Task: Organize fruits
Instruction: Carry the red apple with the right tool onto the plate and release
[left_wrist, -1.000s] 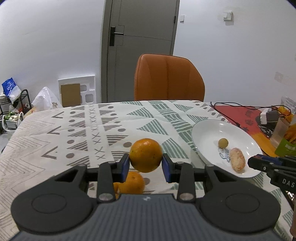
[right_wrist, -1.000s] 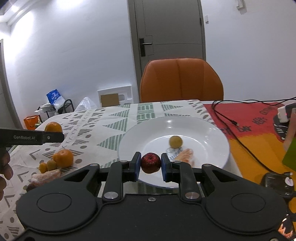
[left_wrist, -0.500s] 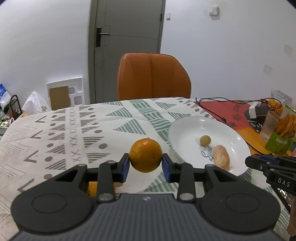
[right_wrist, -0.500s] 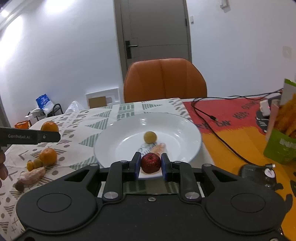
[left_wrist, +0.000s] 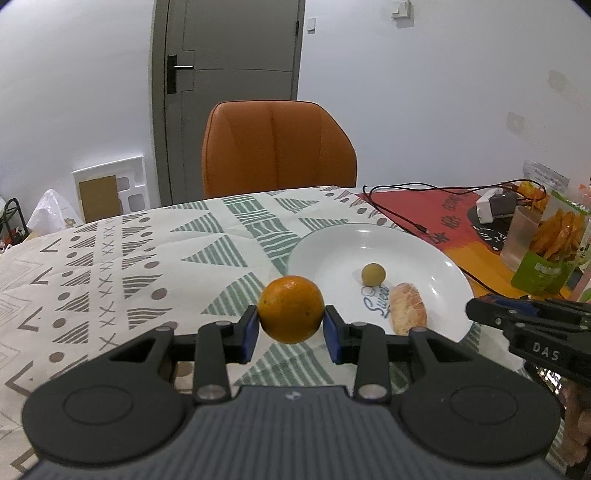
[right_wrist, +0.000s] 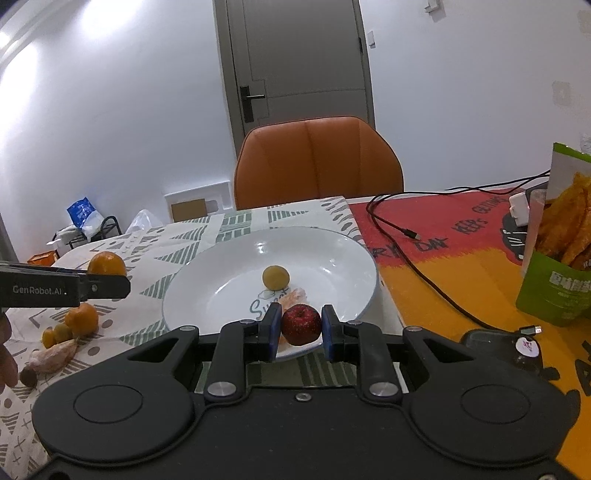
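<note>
I've got fruit in both hands here: my left gripper is closed on a round orange citrus fruit, pinched between the blue pads and carried clear of the patterned tablecloth, short of the wide white ceramic plate that sits ahead and to its right. My right gripper is clamped on a small dark red apple-like fruit, held over the plate's near rim. A small round yellow-green fruit and a pale peeled citrus piece already lie in the plate. So I judge this the carry-and-drop step: next I'd bring each fruit over bare plate, lower it, then part the jaws gently so nothing rolls. More loose fruit waits on the cloth off to my left. Writing: "Swee…" in script on the plate, "GenRobot.AI" on my left gripper's side, "DAS" on my right one's, "DAY" and "KEEPS" on the red-orange mat
</note>
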